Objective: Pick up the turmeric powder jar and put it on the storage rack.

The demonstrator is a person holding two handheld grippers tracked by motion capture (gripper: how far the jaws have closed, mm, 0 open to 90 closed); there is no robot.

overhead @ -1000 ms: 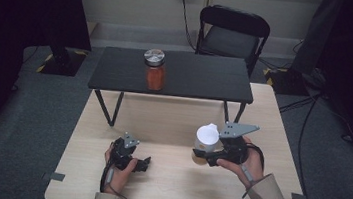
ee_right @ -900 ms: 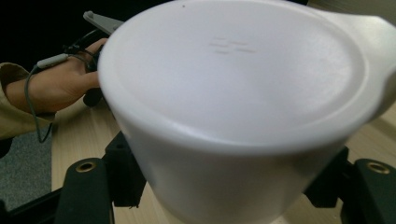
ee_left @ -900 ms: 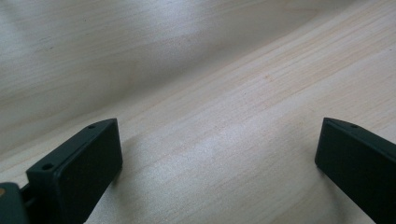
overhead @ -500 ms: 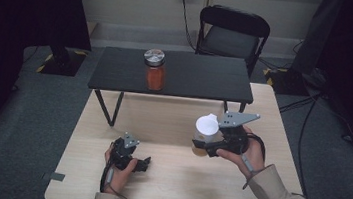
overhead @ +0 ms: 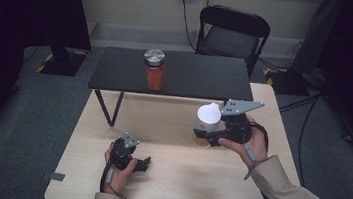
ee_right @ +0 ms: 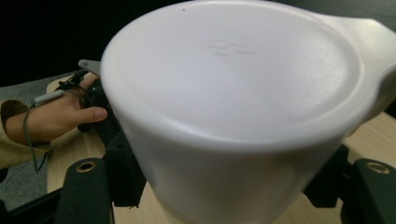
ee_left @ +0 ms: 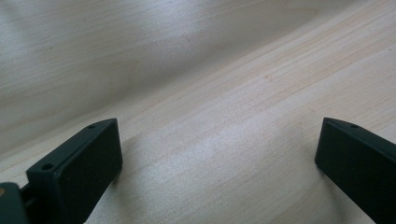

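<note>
Right tongs (overhead: 209, 133) grasp a white cup (overhead: 208, 119), lifted above the surface (overhead: 169, 189) near its right edge. Left tongs (overhead: 143, 164) lie released w/ nothing between, resting near front edge.

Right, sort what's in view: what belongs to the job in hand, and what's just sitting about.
In the job:
- white lidded container, clamped in the right tool
- light wooden table beneath it

Just about:
- left tool, open, resting
- orange jar
- black table
- chair
</note>
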